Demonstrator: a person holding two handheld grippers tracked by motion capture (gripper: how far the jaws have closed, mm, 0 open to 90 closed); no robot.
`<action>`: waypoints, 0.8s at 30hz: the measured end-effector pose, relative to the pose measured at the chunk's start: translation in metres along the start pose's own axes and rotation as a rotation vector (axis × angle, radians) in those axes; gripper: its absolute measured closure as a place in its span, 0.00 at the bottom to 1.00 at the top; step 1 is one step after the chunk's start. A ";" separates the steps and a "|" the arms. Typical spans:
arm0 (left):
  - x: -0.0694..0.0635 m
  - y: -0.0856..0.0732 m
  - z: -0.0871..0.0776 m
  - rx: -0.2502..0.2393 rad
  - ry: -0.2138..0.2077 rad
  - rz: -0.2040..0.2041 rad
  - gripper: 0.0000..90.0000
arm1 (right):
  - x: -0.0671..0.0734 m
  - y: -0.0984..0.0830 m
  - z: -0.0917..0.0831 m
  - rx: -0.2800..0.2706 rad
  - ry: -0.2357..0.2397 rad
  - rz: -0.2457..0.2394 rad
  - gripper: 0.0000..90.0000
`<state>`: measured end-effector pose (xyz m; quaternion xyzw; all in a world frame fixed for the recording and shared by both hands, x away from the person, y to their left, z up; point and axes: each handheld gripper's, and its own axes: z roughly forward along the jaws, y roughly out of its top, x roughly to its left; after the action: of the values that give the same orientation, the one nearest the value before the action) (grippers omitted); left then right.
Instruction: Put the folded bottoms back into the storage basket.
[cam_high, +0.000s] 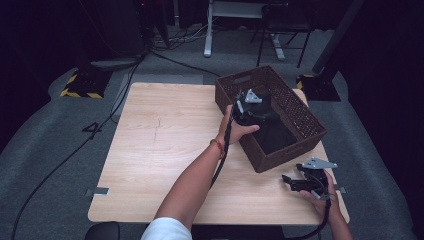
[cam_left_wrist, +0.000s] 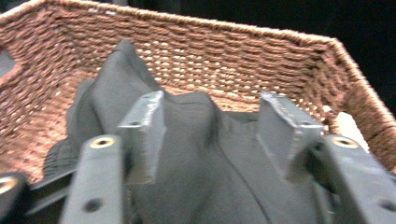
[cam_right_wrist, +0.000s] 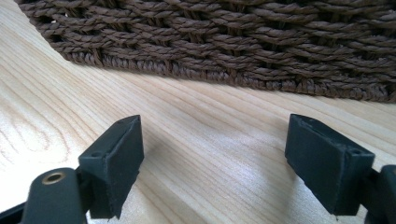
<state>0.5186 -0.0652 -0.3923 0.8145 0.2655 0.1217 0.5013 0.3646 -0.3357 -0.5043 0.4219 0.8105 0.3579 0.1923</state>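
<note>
A dark brown woven basket (cam_high: 301, 111) stands at the back right of the wooden table (cam_high: 165, 145). A dark grey cloth (cam_high: 276, 136) lies bunched inside it. My left gripper (cam_high: 256, 117) reaches into the basket over the cloth. In the left gripper view its jaws (cam_left_wrist: 212, 126) stand open, and a fold of the cloth (cam_left_wrist: 196, 182) rises between them without being squeezed; the basket's wall (cam_left_wrist: 233, 51) is behind. My right gripper (cam_high: 289, 181) hovers low over the table near the basket's front corner, open and empty (cam_right_wrist: 215, 154), facing the basket's outer wall (cam_right_wrist: 233, 42).
The basket sits skewed on the table, its near corner close to the right gripper. Bare tabletop (cam_right_wrist: 210, 112) lies under the right jaws. Cables (cam_high: 70, 155) run over the grey floor at the left, and desk legs (cam_high: 207, 30) stand beyond the table.
</note>
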 end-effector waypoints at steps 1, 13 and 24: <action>0.000 0.000 0.000 0.004 0.002 0.002 0.42 | 0.000 0.000 0.000 0.000 0.000 0.000 0.22; 0.002 0.007 -0.016 0.032 0.053 0.014 0.26 | 0.000 0.000 0.000 0.000 0.000 0.001 0.22; 0.005 0.011 -0.045 0.037 0.071 0.050 0.21 | 0.000 0.000 0.000 0.001 -0.001 0.001 0.22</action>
<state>0.5048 -0.0322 -0.3620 0.8252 0.2649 0.1580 0.4731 0.3646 -0.3357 -0.5043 0.4223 0.8105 0.3574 0.1924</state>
